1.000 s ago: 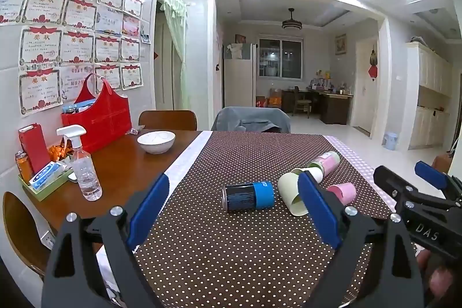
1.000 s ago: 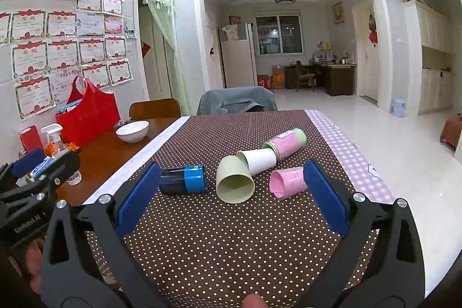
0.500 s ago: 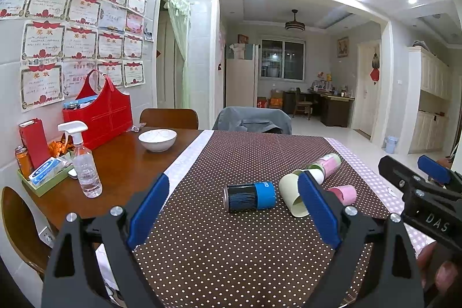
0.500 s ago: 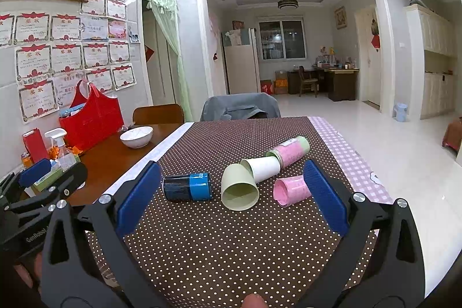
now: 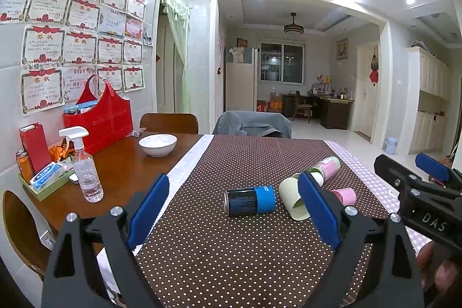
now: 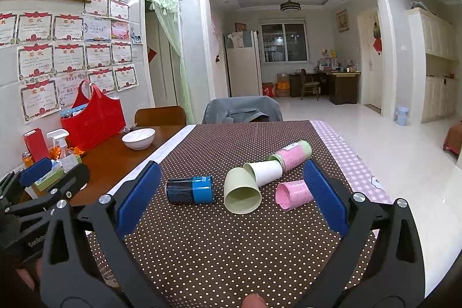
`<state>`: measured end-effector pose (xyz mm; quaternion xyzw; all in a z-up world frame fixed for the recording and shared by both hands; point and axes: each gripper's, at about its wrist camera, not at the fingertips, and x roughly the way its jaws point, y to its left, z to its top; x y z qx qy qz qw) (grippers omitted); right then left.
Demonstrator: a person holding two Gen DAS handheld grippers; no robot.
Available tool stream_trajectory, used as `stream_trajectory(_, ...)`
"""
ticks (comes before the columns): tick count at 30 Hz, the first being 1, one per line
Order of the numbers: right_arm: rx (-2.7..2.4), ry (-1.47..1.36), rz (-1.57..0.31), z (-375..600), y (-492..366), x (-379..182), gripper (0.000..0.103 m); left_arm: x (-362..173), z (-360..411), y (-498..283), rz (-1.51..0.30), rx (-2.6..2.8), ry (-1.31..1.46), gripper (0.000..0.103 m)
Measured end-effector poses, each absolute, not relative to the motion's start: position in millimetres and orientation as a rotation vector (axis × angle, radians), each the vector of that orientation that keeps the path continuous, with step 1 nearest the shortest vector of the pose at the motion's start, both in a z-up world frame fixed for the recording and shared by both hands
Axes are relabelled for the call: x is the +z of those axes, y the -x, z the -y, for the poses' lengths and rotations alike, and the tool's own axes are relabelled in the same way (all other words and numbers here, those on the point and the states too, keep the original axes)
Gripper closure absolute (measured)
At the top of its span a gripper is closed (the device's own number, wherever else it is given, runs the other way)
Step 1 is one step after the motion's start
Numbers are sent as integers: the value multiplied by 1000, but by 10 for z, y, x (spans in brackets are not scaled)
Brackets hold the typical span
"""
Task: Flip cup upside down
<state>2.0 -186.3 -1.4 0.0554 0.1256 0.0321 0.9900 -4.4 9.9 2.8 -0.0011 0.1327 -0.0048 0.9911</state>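
1. Five cups lie tipped on the dotted brown tablecloth (image 6: pixel 231 244); the green cup (image 6: pixel 242 194) is central.
2. Left gripper (image 5: pixel 235 212) and right gripper (image 6: pixel 231 199) gape, empty.
3. White bowl (image 6: pixel 138 138) sits on bare wood.

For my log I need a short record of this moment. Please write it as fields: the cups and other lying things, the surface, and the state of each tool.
surface: brown dotted tablecloth on a wooden table
green cup: on its side, mouth toward camera
white cup: on its side, touching the green cup
pink cup: on its side, right of the green cup
pink bottle: lying behind the white cup
blue can: lying left of the green cup
left tool: open, holding nothing
right tool: open, holding nothing
task: no cup is upside down yet
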Motion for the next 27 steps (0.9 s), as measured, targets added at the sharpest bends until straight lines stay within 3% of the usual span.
stream_trajectory(27, 64, -103, -241, 1860, -21, 36, 6, 52, -41, 51, -262, -17, -9, 14)
